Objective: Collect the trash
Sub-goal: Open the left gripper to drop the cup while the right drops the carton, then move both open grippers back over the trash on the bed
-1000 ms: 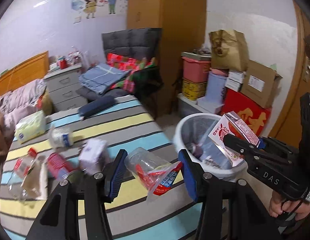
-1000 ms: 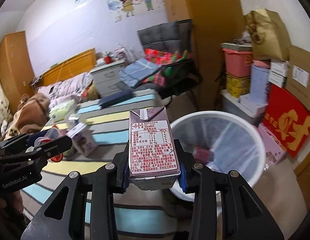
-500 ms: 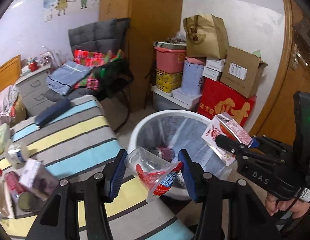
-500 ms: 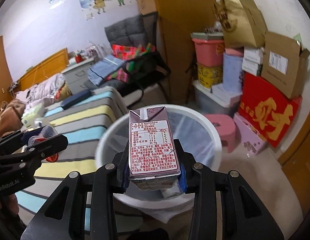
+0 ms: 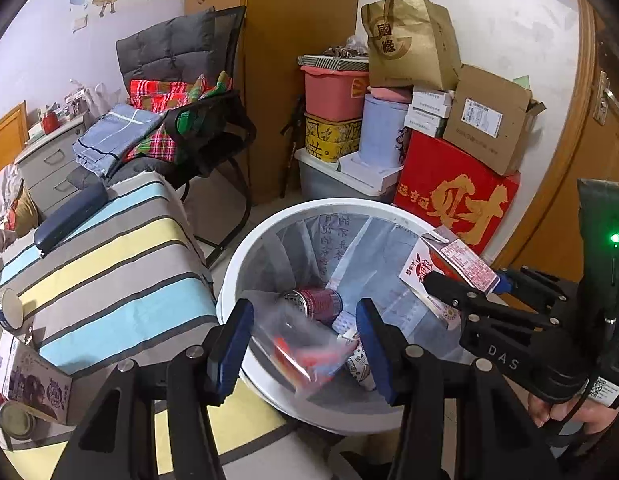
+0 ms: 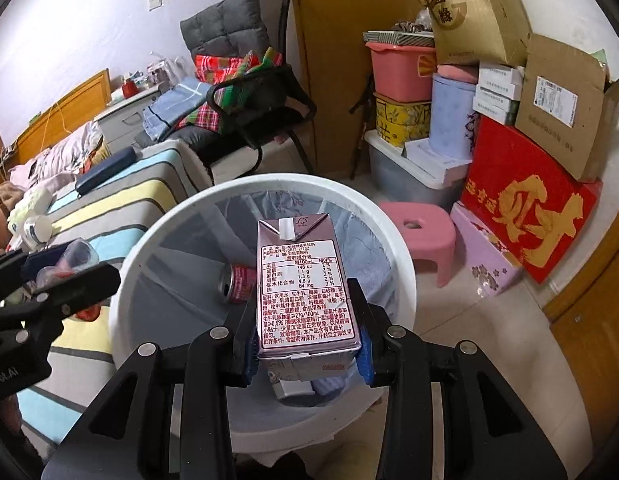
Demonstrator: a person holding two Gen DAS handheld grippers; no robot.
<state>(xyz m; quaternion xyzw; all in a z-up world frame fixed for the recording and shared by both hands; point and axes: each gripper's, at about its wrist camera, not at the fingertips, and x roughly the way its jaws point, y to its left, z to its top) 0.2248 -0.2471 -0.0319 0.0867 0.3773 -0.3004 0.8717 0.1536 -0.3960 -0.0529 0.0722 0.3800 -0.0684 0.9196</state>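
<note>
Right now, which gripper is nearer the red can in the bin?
Left. The left gripper, holding a plastic wrapper, sits just in front of the red can. The right gripper, clamping the milk carton, hangs at the bin edge beside it.

Wrapper between tool pads, over bin

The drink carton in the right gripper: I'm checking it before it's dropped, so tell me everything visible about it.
The drink carton is a small mauve box with a folded top, a white nutrition panel in red print facing the camera, and a red-and-white front. The right gripper clamps its lower sides between blue pads. It hangs above the white trash bin.
</note>
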